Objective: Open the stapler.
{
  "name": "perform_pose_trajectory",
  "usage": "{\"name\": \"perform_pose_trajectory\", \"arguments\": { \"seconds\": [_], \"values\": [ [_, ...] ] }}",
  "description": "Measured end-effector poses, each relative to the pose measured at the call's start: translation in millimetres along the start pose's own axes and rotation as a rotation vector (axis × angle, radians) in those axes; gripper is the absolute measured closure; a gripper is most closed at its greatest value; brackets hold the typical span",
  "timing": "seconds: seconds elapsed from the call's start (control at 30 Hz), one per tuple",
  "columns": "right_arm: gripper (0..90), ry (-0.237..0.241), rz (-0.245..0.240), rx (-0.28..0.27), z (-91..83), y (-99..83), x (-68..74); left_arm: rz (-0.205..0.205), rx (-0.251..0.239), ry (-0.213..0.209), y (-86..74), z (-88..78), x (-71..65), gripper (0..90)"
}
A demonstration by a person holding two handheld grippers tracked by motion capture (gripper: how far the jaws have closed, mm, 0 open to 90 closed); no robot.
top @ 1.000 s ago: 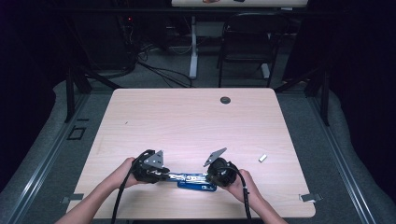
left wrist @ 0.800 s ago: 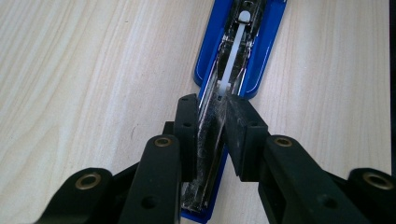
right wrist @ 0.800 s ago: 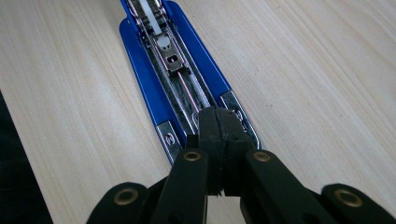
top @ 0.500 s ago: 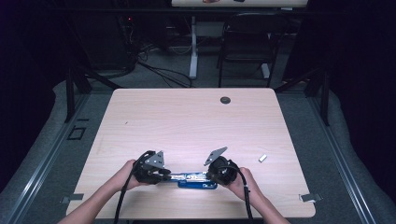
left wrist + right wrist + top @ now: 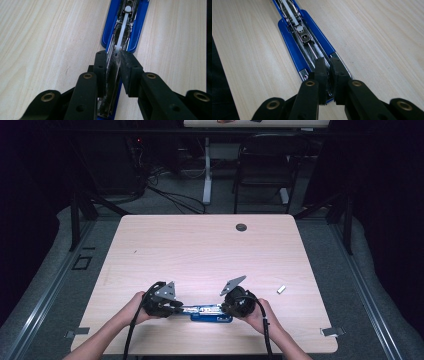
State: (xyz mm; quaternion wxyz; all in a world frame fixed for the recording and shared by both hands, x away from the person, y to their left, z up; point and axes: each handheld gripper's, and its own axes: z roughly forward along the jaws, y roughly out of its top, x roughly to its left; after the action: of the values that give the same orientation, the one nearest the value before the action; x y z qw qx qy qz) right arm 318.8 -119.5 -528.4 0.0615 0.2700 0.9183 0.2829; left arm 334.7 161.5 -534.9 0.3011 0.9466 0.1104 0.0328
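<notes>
Near the table's front edge, the opened blue stapler lies flat. The left gripper clamps its metal magazine; the right gripper, just loosening, straddles the opposite end. Keep the left grip steady.

Both grippers low, jaws nearly closed.

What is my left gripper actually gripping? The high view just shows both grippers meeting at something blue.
Observer: The left gripper is shut on an opened blue stapler, clamping its metal rail.
Operator: And the right one?
Observer: The right gripper sits at the stapler's other end. Its jaws have just been opening and leave a slim gap. A thin rod runs into the gap, but I cannot tell if the pads press on it.
Operator: Anything in the channel?
Observer: A white pusher strip lies along it.
</notes>
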Motion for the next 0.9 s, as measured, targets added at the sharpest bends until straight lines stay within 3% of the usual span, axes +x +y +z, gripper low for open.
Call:
{"name": "perform_pose_trajectory", "arguments": {
  "seconds": [0.23,0.4,0.43,0.5,0.57,0.6,0.63,0.67,0.77,0.9],
  "values": [
    [75.3,-0.018,0.032,-0.024,-16.0,-3.2,-8.1,0.012,0.001,0.001,-0.1,-0.2,-0.1,75.9],
    [64.1,-0.039,0.06,-0.037,-27.4,-7.1,-14.1,0.016,0.002,0.001,-0.1,-0.3,-0.2,75.9],
    [56.5,-0.049,0.086,-0.044,-32.5,-8.6,-17.3,0.015,0.002,0.0,-0.2,-0.3,0.0,76.0],
    [53.1,-0.055,0.1,-0.045,-34.9,-9.4,-19.5,0.017,0.011,0.003,0.2,-1.0,0.1,76.0],
    [39.9,-0.071,0.151,-0.059,-42.4,-14.6,-26.9,0.016,-0.001,-0.003,-0.4,-0.2,0.5,76.0],
    [39.9,-0.071,0.151,-0.059,-42.4,-14.6,-26.9,0.016,-0.001,-0.003,-0.4,-0.2,0.5,76.0],
    [33.1,-0.072,0.193,-0.066,-46.9,-19.5,-33.2,0.019,0.001,-0.005,-0.3,-0.4,0.6,76.0],
    [33.1,-0.072,0.193,-0.066,-46.9,-19.5,-33.2,0.025,0.004,-0.009,-0.3,-0.7,0.6,76.0],
    [23.9,-0.108,0.261,-0.071,-57.4,-28.9,-43.7,0.027,-0.002,-0.005,-0.6,-0.3,0.7,76.0],
    [21.7,-0.13,0.3,-0.069,-61.8,-36.0,-49.7,0.028,-0.002,-0.007,-0.6,-0.3,1.1,75.9]
  ]
}}
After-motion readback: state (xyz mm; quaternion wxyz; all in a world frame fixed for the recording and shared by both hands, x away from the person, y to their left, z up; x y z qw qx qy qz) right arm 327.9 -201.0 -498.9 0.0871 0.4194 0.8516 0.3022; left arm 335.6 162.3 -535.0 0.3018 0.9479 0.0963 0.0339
